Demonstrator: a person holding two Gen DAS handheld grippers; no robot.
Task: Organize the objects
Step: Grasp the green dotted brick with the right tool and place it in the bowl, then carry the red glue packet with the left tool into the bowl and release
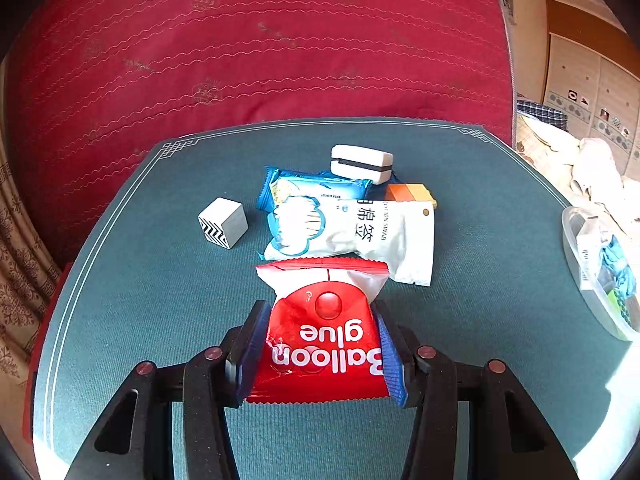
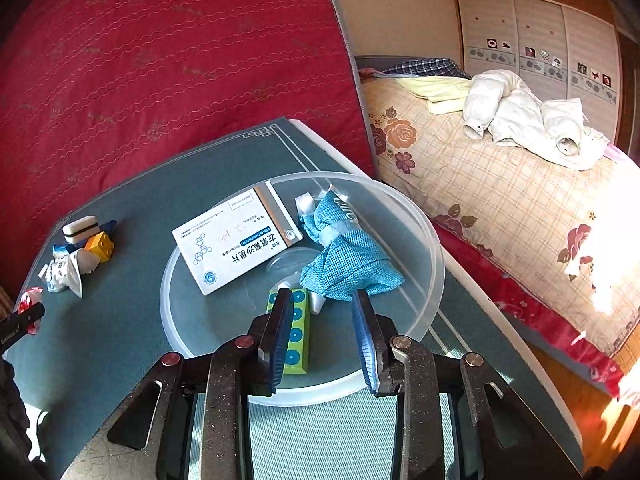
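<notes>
Plainly, the left gripper [image 1: 320,344] had its jaws clamped on the red Balloon glue packet [image 1: 324,336], held above the near part of the green surface [image 1: 120,320]. Farther off lay a cotton swab bag [image 1: 360,232]. The right gripper [image 2: 325,332] hung over the clear bowl [image 2: 424,264], its jaws apart and gripping nothing, above a green dotted box [image 2: 298,344].

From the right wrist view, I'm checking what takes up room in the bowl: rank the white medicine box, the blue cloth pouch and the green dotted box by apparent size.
1. white medicine box
2. blue cloth pouch, nearly alike, so unsure
3. green dotted box, partly hidden by fingers
</notes>
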